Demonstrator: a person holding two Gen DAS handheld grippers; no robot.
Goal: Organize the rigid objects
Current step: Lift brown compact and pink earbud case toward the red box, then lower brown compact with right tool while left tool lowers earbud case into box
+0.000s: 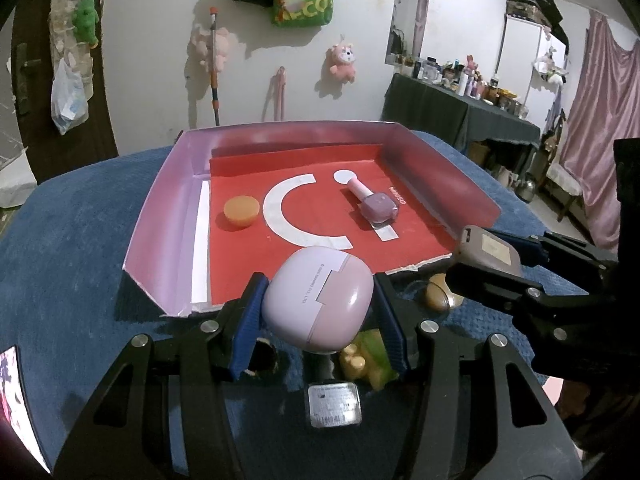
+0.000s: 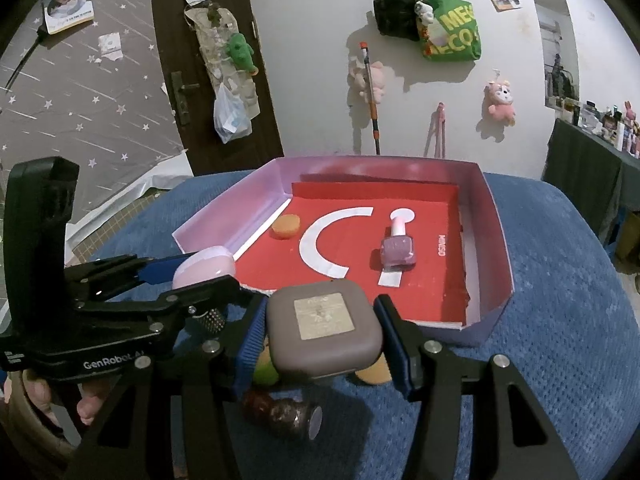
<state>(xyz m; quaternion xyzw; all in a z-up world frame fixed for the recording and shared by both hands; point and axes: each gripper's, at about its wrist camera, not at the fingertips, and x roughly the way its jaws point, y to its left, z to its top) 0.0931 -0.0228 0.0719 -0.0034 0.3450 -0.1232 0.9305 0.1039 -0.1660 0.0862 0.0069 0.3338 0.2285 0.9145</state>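
My left gripper (image 1: 318,304) is shut on a rounded lilac and pink case (image 1: 320,300), held just above the near edge of the red-floored box (image 1: 160,216). My right gripper (image 2: 324,332) is shut on a flat brown-grey square case (image 2: 324,328) with a pale label, also at the box's near edge. Inside the box lie an orange round lid (image 1: 240,210) at the left and a purple nail-polish bottle (image 1: 376,204) with a pink cap on its side. In the right wrist view the left gripper (image 2: 192,276) and the pink case (image 2: 204,266) show at the left.
The box (image 2: 492,232) sits on a blue cloth (image 1: 72,240). Under the grippers lie small loose items: a green-and-yellow toy piece (image 1: 368,360), a brown round piece (image 1: 438,296), a dark glittery bottle (image 2: 284,412). A hand (image 2: 40,396) holds the left gripper. A cluttered dark table (image 1: 460,108) stands at the right.
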